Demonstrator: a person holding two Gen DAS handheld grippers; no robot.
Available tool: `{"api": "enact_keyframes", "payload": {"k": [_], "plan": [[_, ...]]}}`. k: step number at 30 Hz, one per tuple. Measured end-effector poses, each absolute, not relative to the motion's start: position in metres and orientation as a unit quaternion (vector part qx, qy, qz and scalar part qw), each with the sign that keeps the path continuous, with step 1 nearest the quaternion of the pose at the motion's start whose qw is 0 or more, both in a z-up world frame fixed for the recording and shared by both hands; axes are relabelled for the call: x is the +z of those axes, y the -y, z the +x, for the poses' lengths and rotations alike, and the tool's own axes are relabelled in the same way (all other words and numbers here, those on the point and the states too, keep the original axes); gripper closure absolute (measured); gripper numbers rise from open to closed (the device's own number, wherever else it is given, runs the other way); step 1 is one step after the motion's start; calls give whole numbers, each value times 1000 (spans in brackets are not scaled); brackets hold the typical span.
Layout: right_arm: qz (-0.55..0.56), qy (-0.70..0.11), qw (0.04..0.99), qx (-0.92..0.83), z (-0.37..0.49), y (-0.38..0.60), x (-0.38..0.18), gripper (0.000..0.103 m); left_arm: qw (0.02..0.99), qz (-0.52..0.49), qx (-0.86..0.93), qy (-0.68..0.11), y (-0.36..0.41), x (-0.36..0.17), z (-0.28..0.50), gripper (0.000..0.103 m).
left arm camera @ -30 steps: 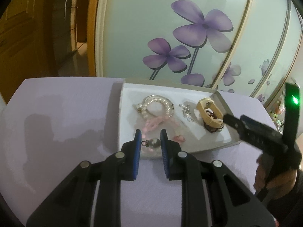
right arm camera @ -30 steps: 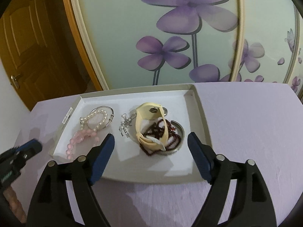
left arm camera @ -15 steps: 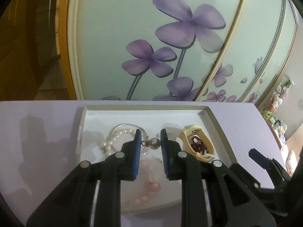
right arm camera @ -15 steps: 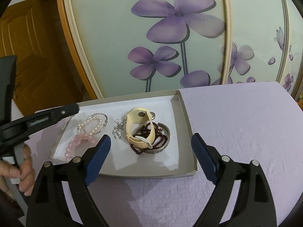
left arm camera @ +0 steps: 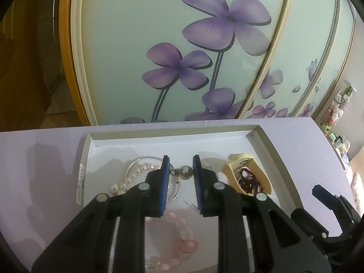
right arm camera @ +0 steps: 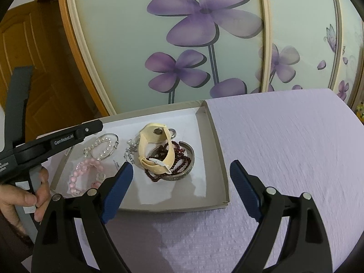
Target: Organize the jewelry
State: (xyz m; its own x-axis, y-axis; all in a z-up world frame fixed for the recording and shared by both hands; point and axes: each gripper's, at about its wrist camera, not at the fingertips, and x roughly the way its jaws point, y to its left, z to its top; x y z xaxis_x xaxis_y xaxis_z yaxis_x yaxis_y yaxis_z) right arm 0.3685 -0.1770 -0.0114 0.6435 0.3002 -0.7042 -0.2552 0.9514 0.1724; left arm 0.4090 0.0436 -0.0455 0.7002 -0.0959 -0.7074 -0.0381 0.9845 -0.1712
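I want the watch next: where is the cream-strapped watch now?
The cream-strapped watch lies in the white cardboard tray, right of centre in the right wrist view, draped over dark red beads and a silver bangle.

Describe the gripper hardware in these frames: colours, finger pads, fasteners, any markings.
Both are matte black plastic. The left gripper and right gripper have flat ribbed blue pads on angular fingers with triangular cut-outs, plus round silver fasteners at the pivots. From the right wrist view, the left unit's side reads "GenRobot.AI" in white. A bare hand grips its grey handle. No cables visible.
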Motion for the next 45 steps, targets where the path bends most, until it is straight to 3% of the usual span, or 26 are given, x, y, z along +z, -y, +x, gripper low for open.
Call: {"api": "enact_keyframes", "payload": {"k": [2,5,11,16,23,33,45], "plan": [[28,-394,906,153,367,178,-12,14,918,-85,-14,-388,-43,-47,409,81],[28,-393,906,152,366,179,-11,15,919,-85,-7,-384,-41,-47,404,58],[26,-385,911,148,359,181,-7,10,926,-89,-2,-367,-46,-41,384,37],[24,-376,915,147,348,182,-1,8,934,-80,8,-349,-51,-32,355,26],[18,-357,923,145,334,183,10,1,945,-81,16,-317,-58,-14,313,4],[10,-319,936,150,311,182,27,1,957,-57,71,-275,-64,3,249,2],[5,-307,935,179,279,177,18,1,953,-109,64,-274,-66,-23,207,2]]}}
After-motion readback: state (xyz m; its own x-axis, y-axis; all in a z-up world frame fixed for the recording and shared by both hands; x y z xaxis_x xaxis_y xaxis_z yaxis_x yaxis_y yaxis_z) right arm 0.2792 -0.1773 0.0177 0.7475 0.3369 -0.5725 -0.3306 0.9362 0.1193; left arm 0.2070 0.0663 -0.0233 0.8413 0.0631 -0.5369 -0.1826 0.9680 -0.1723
